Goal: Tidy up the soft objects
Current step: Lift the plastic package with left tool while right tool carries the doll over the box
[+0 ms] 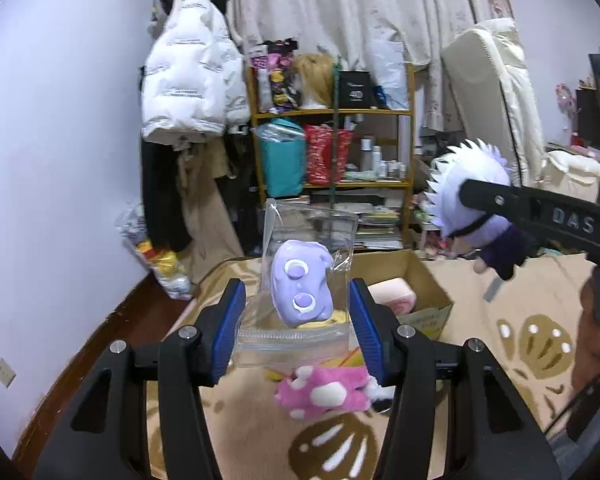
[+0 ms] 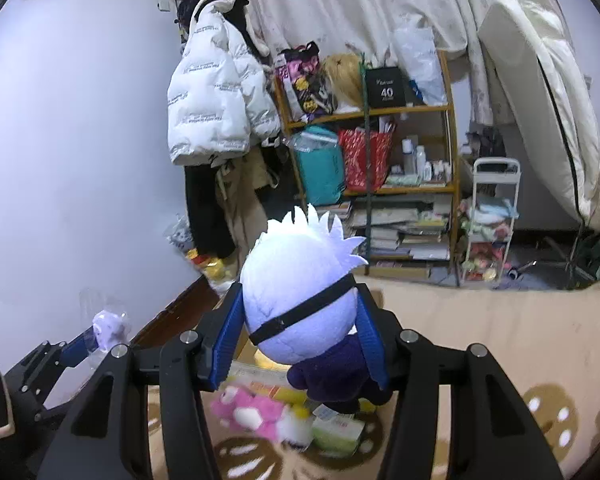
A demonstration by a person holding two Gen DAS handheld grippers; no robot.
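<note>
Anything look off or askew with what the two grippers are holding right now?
Nothing damaged. The plush doll hangs tilted in the right gripper, clamped by its head. The zip bag in the left gripper stands upright, the purple toy inside it lying askew.

Two grippers in view: left gripper [image 1: 298,320], right gripper [image 2: 298,336]. Soft toys counted: one spiky-haired plush doll [image 2: 300,300], one bagged purple plush [image 1: 300,292], one pink plush [image 1: 324,394]. One cardboard box [image 1: 428,280], one shelf unit [image 1: 332,148], one white jacket [image 1: 192,80].
</note>
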